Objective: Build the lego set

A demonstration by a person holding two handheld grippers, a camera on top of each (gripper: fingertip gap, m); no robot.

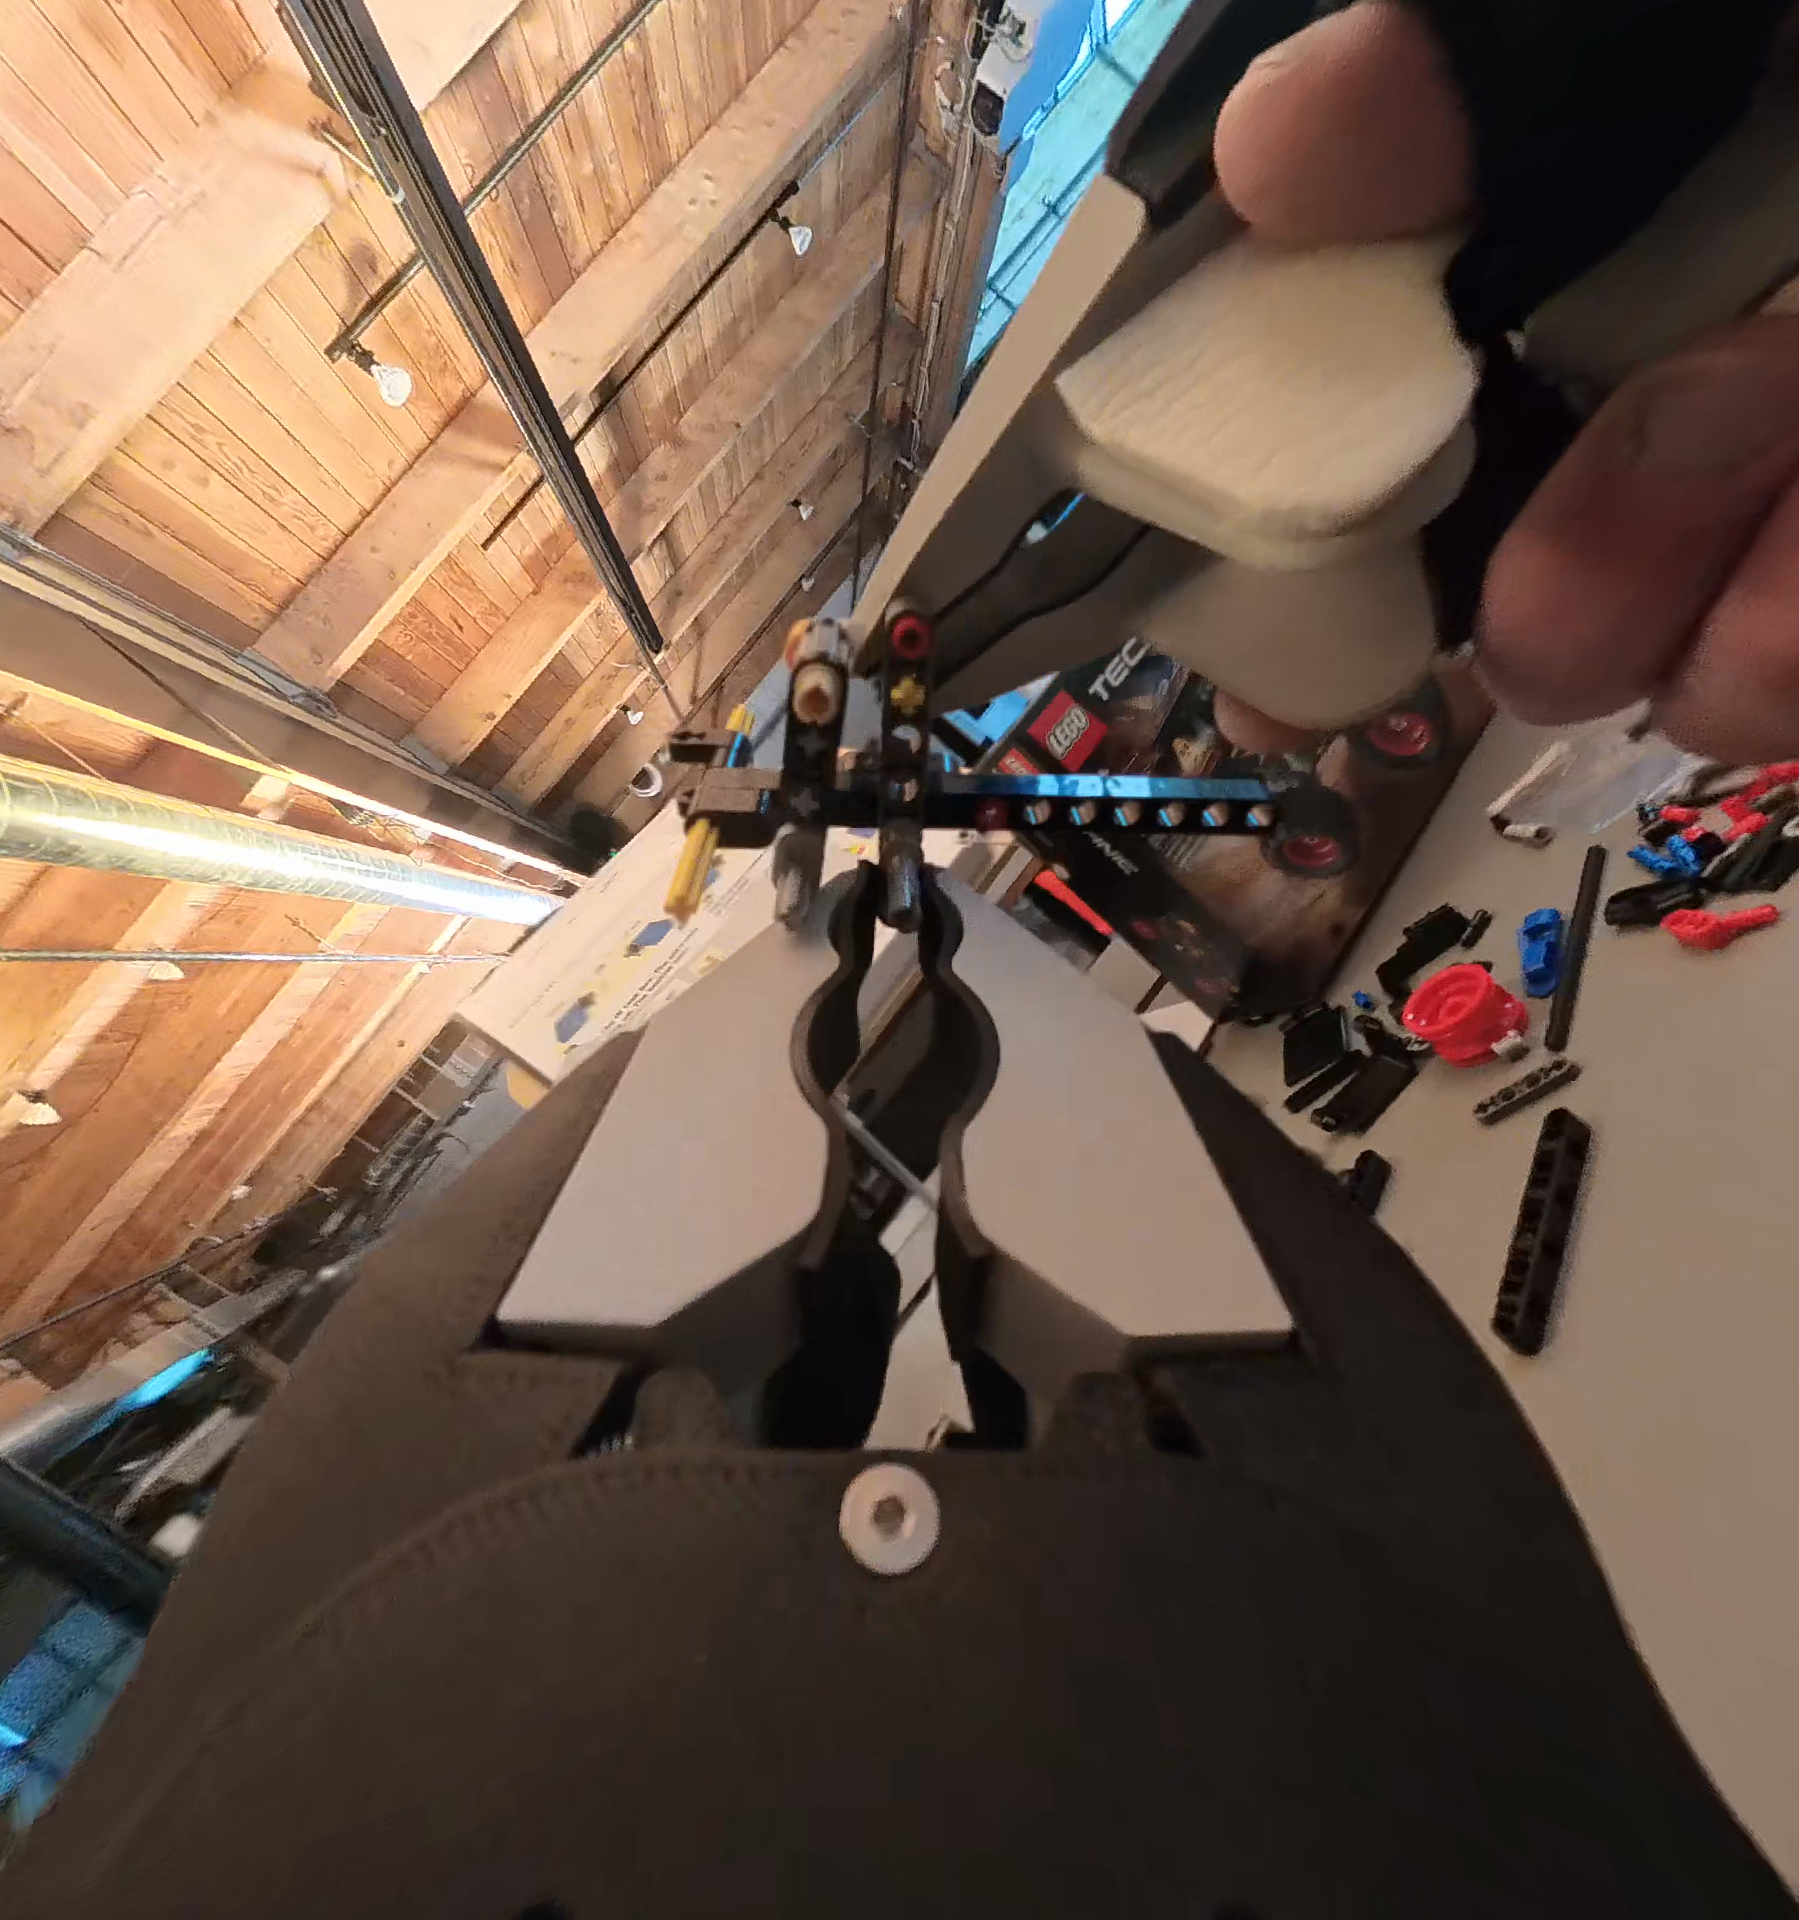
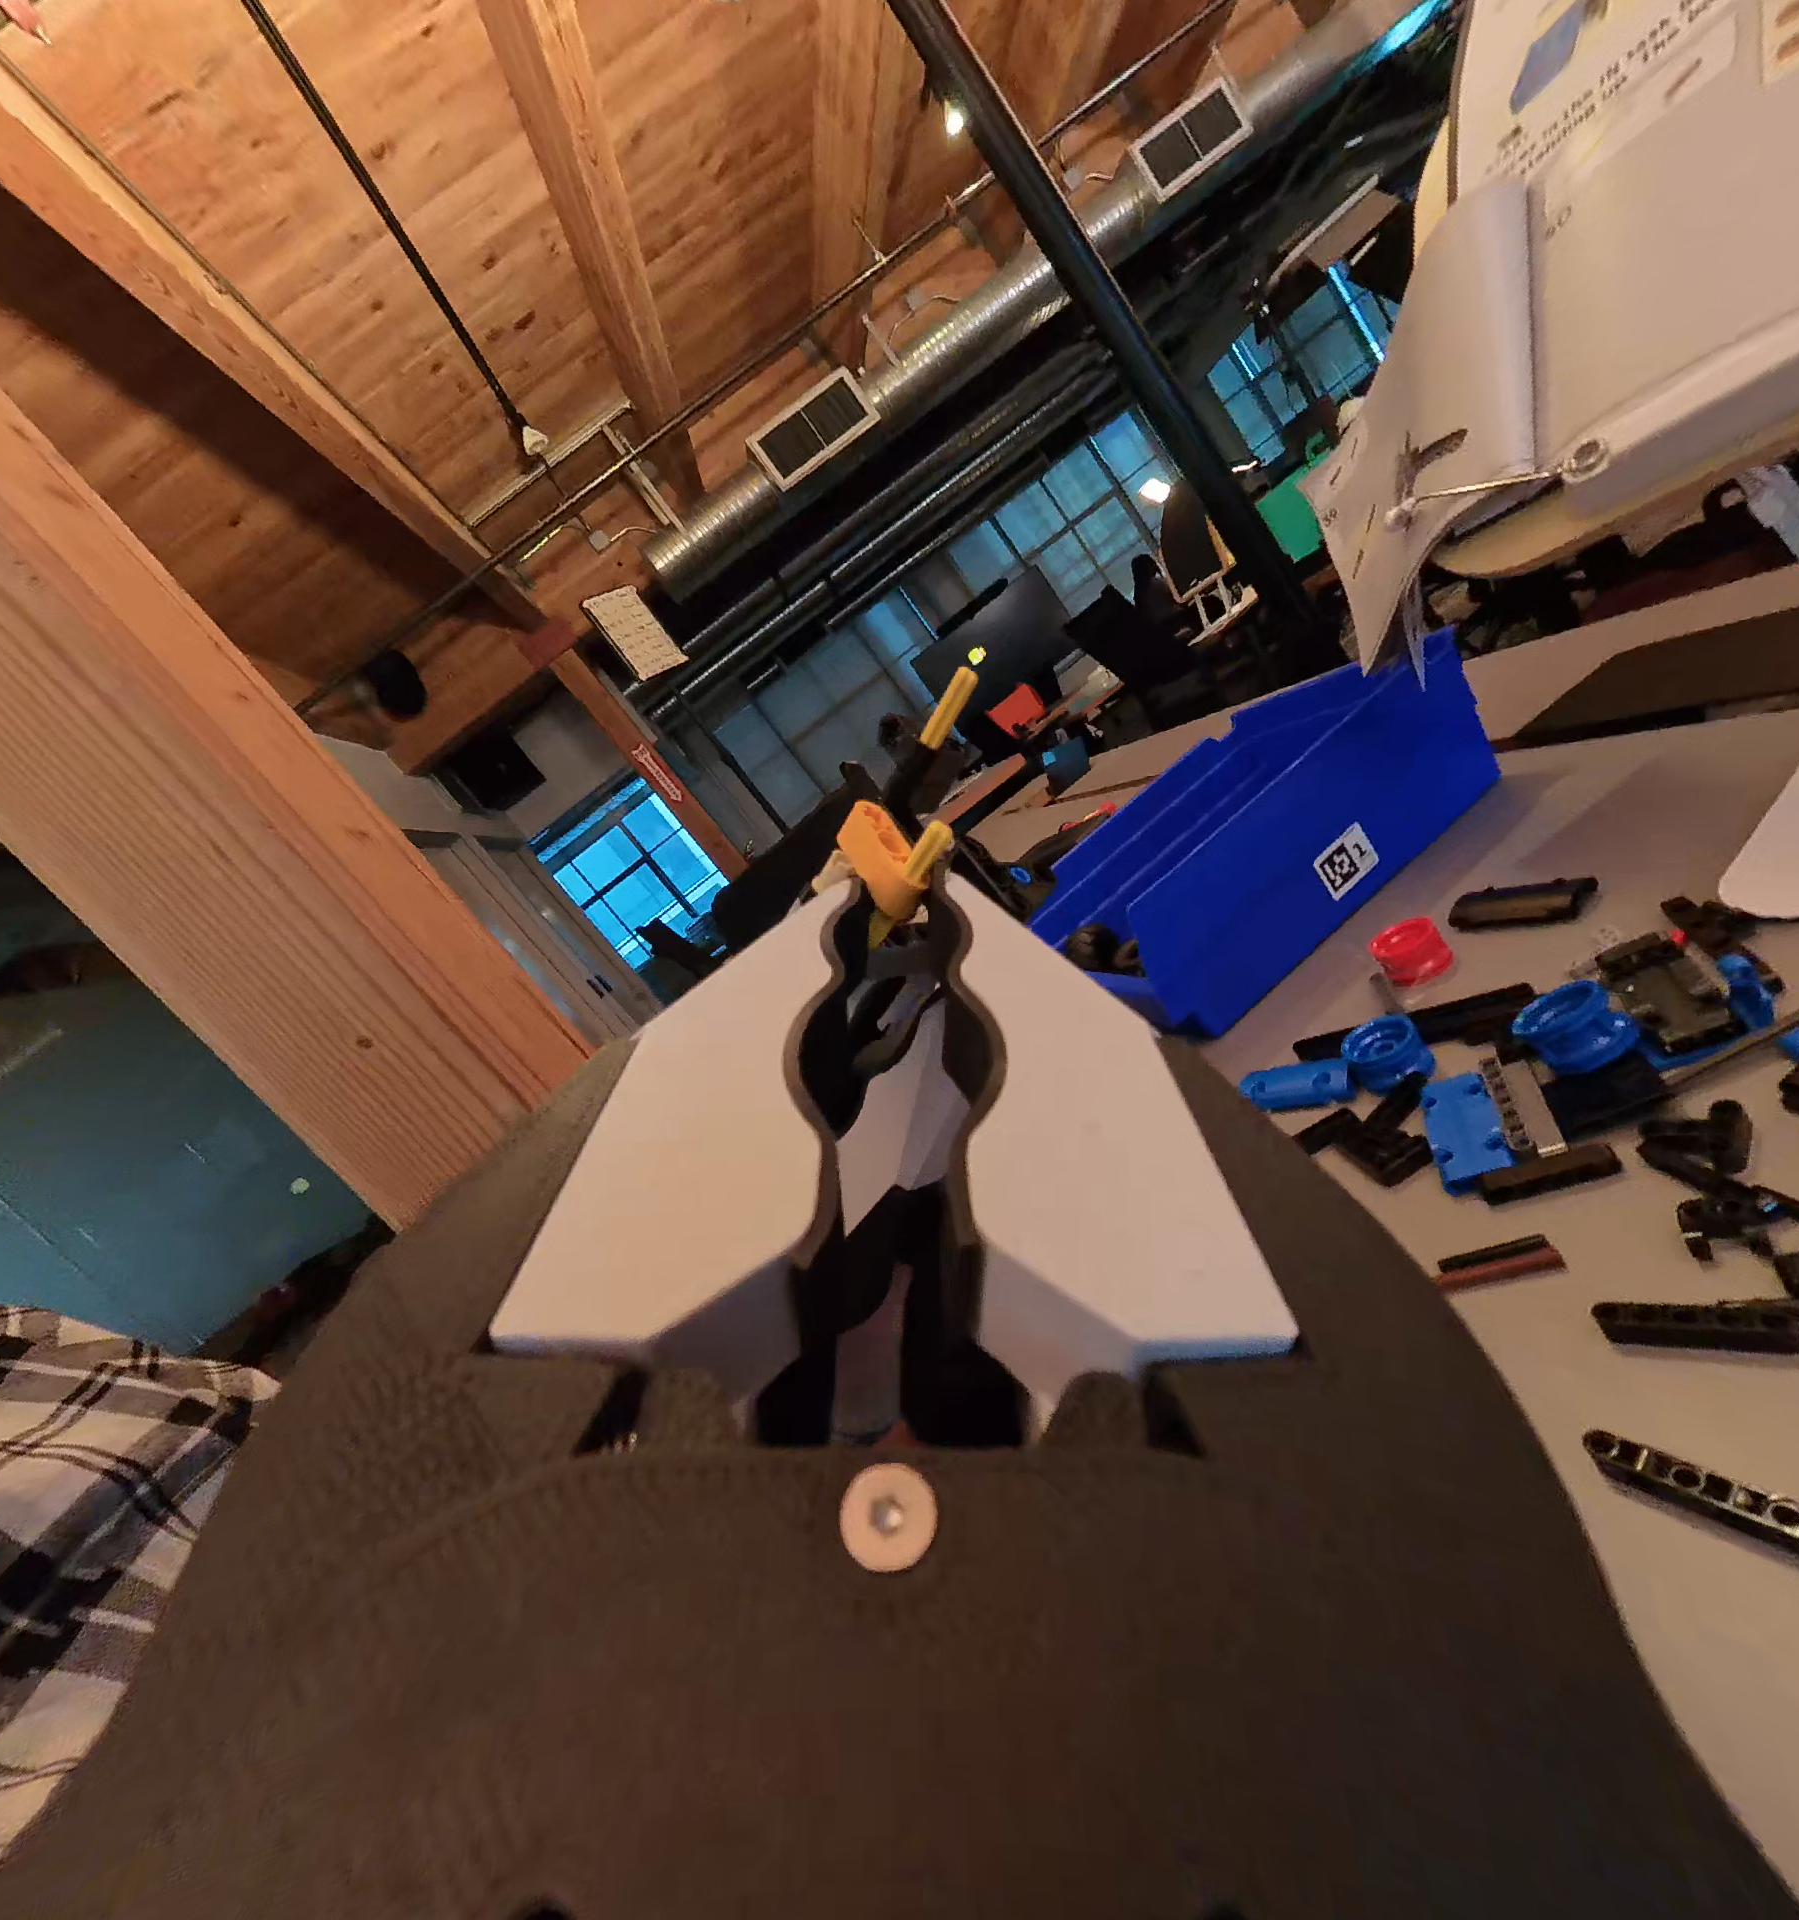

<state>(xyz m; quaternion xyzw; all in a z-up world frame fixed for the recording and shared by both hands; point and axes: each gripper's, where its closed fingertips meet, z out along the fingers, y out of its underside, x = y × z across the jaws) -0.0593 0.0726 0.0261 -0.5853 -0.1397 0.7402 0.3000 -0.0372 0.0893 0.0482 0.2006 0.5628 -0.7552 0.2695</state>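
My left gripper [image 1: 890, 891] is shut on the bottom of a black lego assembly [image 1: 874, 774] and holds it up in the air. The assembly has a long black beam [image 1: 1134, 812] pointing right, a yellow axle [image 1: 706, 842], a red pin [image 1: 908, 632] and a tan pin [image 1: 817, 698]. My right gripper [image 2: 895, 906] is shut on an orange connector [image 2: 879, 854] with a short yellow axle [image 2: 926, 844] through it. The black assembly [image 2: 910, 774] with its yellow axle [image 2: 949, 707] shows just beyond the connector. I cannot tell whether they touch.
A hand on a white handle [image 1: 1269, 416] fills the upper right. The lego box [image 1: 1165, 769] stands behind. Loose parts lie on the grey table [image 2: 1653, 831]: a red hub [image 1: 1461, 1013], blue hubs [image 2: 1575, 1023], black beams [image 1: 1544, 1226]. A blue bin [image 2: 1290, 831] and an instruction booklet [image 2: 1653, 291] stand behind.
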